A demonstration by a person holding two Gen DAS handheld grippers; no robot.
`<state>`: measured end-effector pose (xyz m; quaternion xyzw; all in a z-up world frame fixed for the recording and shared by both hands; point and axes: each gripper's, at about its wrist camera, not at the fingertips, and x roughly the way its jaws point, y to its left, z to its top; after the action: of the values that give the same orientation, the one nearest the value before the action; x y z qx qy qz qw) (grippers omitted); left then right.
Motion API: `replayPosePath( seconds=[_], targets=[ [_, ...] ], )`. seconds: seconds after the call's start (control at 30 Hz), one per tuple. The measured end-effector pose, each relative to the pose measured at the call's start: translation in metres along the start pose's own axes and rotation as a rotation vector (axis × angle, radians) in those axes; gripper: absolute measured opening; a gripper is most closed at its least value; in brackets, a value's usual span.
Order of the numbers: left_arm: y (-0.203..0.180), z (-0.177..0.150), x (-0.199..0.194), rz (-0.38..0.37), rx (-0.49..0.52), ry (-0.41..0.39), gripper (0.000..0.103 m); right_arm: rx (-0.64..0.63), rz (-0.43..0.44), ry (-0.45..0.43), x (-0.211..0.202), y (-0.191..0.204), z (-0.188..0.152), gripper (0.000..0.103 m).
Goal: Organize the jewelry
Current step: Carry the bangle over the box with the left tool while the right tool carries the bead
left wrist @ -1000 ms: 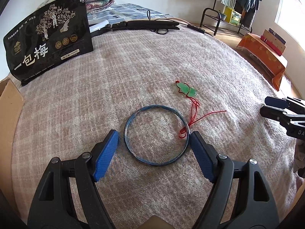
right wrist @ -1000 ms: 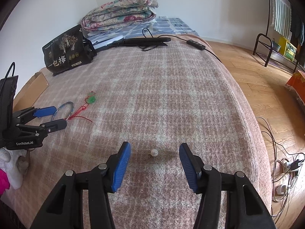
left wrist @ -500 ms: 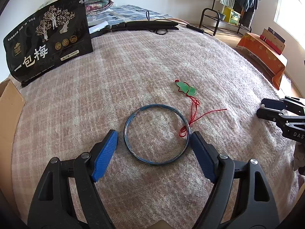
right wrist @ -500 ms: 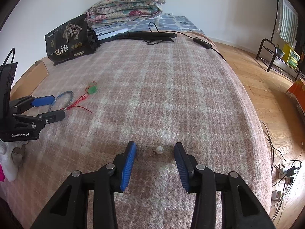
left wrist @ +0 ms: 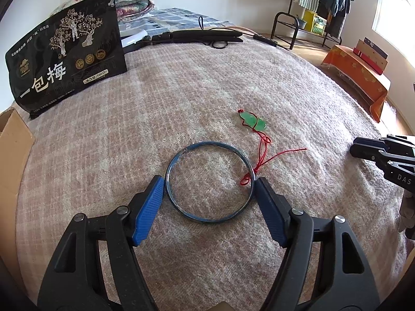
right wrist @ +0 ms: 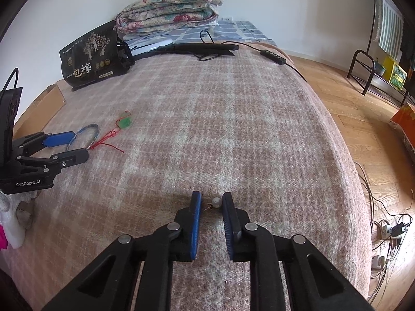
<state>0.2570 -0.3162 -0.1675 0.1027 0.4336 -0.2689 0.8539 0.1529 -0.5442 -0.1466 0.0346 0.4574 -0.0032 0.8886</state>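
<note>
Pearl [right wrist: 216, 202] is now sitting between narrowing right gripper [right wrist: 211, 199] jaws, not yet clamped; pickup is imminent. Left gripper [left wrist: 208, 186] is hovering spread around bangle [left wrist: 209, 182].

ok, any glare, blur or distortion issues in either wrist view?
Left wrist: sharp; window blown out top right, strong fisheye bending of the pink plaid blanket; thin blue bangle crisp. Right wrist: small pearl earring clear between the jaws, soft shadow under them, dark corner vignette.
</note>
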Motion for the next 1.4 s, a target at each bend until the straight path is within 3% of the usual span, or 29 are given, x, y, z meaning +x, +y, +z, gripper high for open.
replayPosePath(
  seconds=[0.43, 0.87, 1.4],
  targets=[
    [0.006, 0.001, -0.017, -0.012, -0.019, -0.03, 0.073, 0.009, 0.003, -0.045, -0.02, 0.002, 0.001, 0.014],
    [0.02, 0.002, -0.06, -0.01, -0.037, -0.098, 0.073, -0.013, 0.015, -0.093, -0.05, 0.021, 0.013, 0.014],
    [0.076, -0.006, -0.119, 0.04, -0.104, -0.174, 0.073, -0.071, 0.052, -0.142, -0.07, 0.077, 0.042, 0.014]
  ],
)
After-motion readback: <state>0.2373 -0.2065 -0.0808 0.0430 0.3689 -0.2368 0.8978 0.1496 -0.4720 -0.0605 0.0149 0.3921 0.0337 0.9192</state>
